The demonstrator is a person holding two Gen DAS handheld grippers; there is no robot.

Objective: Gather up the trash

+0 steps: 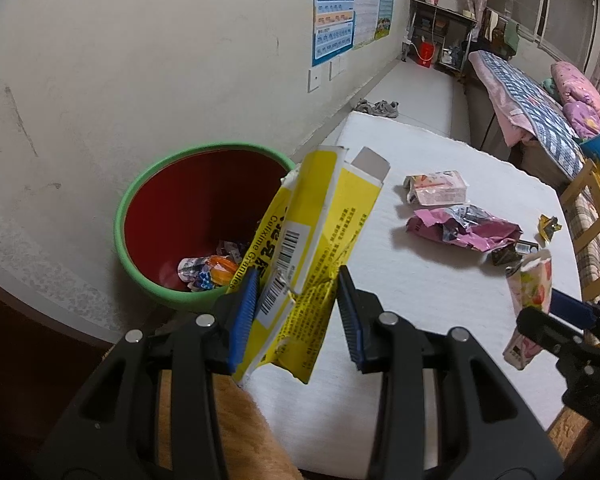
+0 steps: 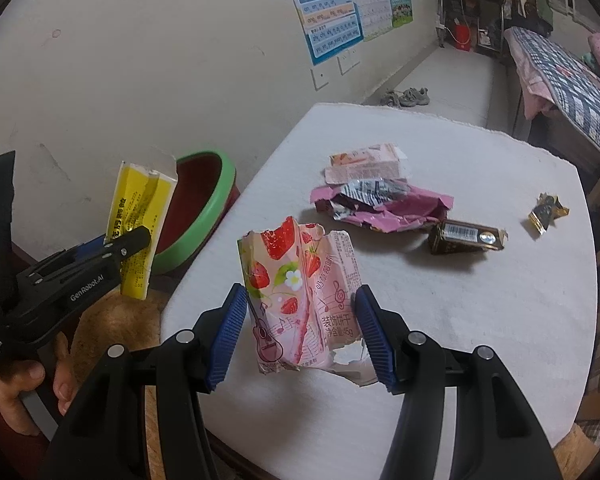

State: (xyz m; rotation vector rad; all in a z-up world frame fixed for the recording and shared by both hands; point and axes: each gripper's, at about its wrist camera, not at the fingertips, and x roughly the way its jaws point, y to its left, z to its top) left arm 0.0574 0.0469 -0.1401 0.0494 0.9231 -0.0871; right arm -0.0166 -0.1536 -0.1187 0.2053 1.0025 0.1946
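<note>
My left gripper (image 1: pixel 297 306) is shut on a flattened yellow medicine box (image 1: pixel 316 240), held upright beside the rim of a red bin with a green rim (image 1: pixel 139 200); the bin holds several wrappers at its bottom. The same yellow medicine box (image 2: pixel 139 220) and left gripper (image 2: pixel 133 240) show at the left of the right wrist view, next to the bin (image 2: pixel 211 204). My right gripper (image 2: pixel 302 324) is shut on a torn pink strawberry biscuit box (image 2: pixel 300 296), held over the white table (image 2: pixel 480 320). That strawberry biscuit box (image 1: pixel 530 292) appears at the right of the left wrist view.
On the table lie a pink carton (image 2: pixel 364 162), a crumpled pink-and-silver wrapper (image 2: pixel 380 204), a small dark box (image 2: pixel 466 236) and a gold wrapper (image 2: pixel 546 208). A person's hand (image 2: pixel 27 384) holds the left gripper's handle. Wooden chair (image 1: pixel 592 232) at right; bed and shoes beyond.
</note>
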